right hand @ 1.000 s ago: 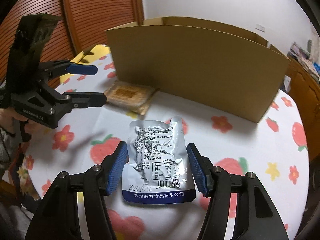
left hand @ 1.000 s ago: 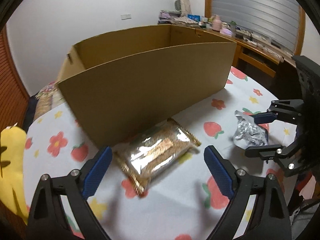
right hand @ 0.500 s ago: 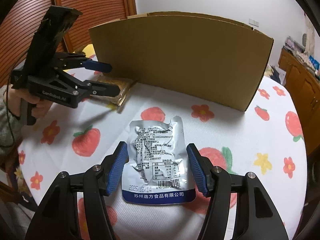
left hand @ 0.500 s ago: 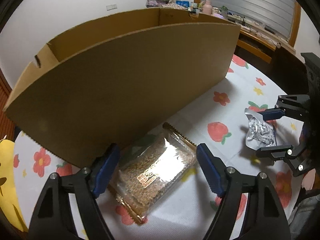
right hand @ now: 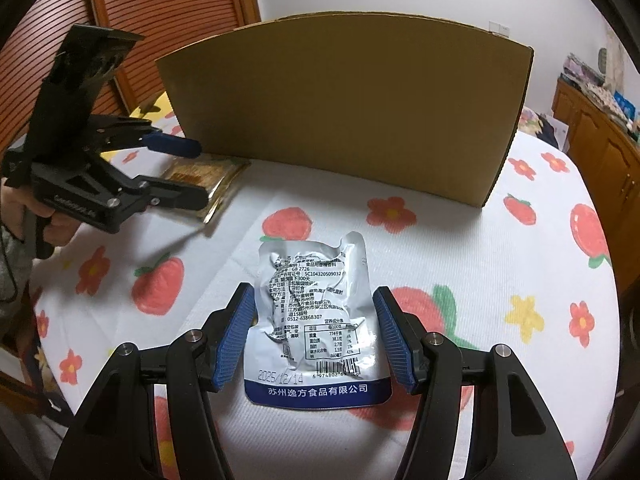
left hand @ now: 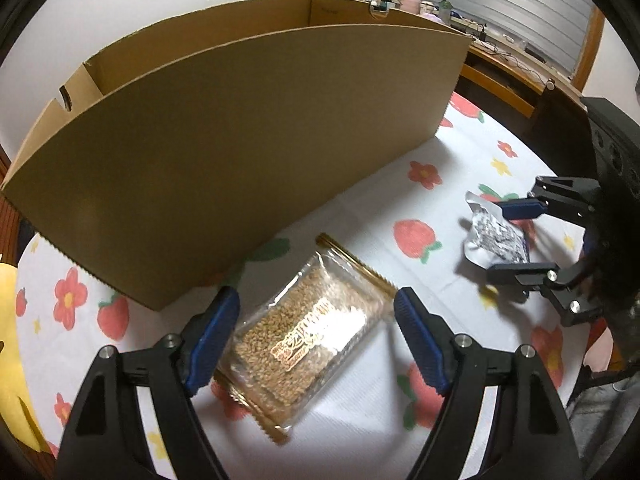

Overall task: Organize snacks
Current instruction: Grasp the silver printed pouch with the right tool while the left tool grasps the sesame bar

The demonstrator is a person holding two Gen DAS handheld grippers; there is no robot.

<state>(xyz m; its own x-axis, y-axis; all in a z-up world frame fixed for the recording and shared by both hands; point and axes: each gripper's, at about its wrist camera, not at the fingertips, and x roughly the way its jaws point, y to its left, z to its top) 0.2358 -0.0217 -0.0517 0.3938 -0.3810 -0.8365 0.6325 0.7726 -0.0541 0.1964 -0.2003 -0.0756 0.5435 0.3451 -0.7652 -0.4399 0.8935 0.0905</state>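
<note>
Both hand-held grippers spread: left (left hand: pixel 316 332) straddles clear pack (left hand: pixel 308 344), right (right hand: pixel 314 336) foil pouch (right hand: pixel 316 320). Centre pads before pinching.

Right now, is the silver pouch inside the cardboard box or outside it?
Outside. The silver pouch lies flat on the tablecloth, in front of the cardboard box.

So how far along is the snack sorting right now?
Nothing shows as packed yet; the cardboard box's inside is hidden. The left gripper, jaws just closing, straddles the clear grain-snack packet without pressing. The right gripper brackets the silver foil pouch. Both packets lie on the tablecloth, unboxed.
</note>
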